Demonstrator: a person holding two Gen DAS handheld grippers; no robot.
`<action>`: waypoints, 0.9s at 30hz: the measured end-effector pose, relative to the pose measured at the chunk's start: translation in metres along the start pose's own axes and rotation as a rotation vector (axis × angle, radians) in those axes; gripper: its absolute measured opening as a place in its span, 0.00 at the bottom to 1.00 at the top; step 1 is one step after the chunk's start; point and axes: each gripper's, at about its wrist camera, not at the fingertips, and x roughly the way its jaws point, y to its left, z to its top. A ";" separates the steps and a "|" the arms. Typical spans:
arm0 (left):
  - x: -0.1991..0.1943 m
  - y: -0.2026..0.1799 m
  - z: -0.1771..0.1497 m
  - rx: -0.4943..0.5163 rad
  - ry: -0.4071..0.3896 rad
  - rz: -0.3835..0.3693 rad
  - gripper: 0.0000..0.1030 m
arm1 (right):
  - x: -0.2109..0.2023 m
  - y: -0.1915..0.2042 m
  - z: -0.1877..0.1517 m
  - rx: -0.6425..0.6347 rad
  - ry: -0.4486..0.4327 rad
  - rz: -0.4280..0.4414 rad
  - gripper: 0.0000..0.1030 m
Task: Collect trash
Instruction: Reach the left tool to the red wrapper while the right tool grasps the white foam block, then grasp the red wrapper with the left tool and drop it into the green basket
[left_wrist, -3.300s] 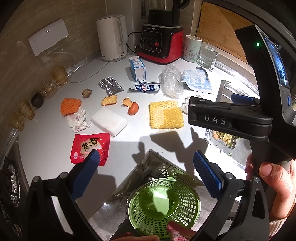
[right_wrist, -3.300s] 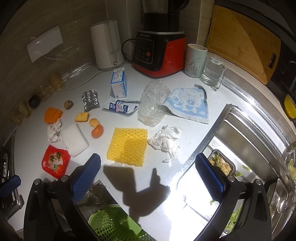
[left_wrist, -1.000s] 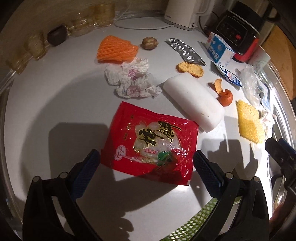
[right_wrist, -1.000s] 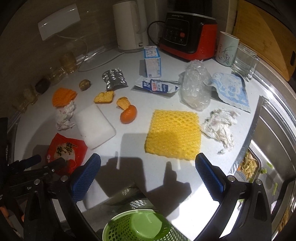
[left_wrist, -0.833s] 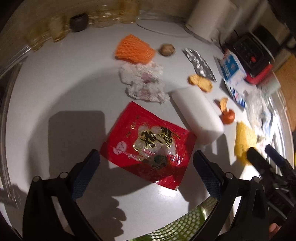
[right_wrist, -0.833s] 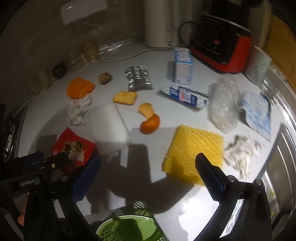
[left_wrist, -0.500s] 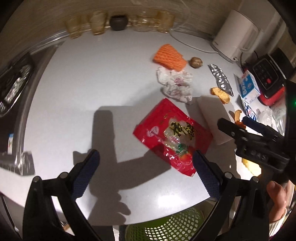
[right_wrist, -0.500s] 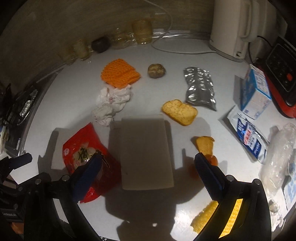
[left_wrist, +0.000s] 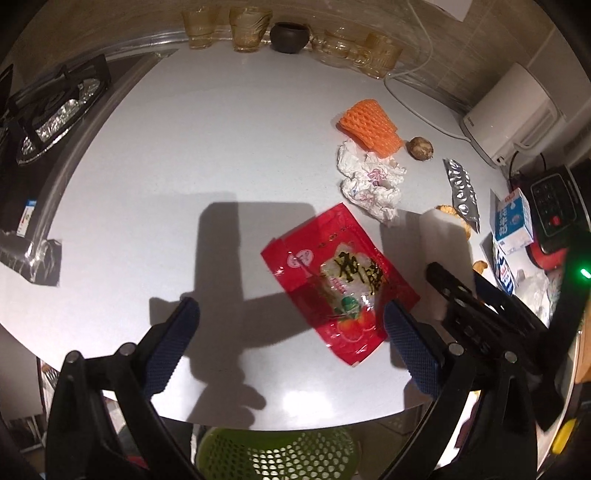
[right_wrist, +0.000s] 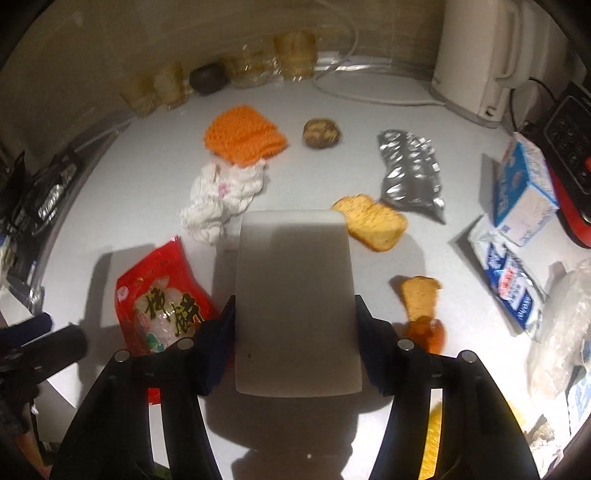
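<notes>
Right tongs (right_wrist: 295, 332) have just closed across the white foam block (right_wrist: 295, 295), probably light and squashy; left tongs (left_wrist: 291, 347) gape wide.

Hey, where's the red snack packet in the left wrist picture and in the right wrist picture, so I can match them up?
Left wrist view: the red snack packet lies right of centre, just beyond the open left gripper.
Right wrist view: the red snack packet lies lower left, beside the white foam block.
Shared landmark: the crumpled white tissue, just beyond the packet.
</notes>
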 end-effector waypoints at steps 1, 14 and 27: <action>0.004 -0.005 0.002 -0.019 0.012 -0.002 0.93 | -0.009 -0.004 -0.002 0.012 -0.015 -0.003 0.58; 0.071 -0.053 0.026 -0.180 0.079 0.193 0.93 | -0.083 -0.066 -0.042 0.201 -0.102 -0.017 0.59; 0.071 -0.069 0.025 -0.189 0.061 0.262 0.71 | -0.086 -0.077 -0.059 0.266 -0.109 0.030 0.61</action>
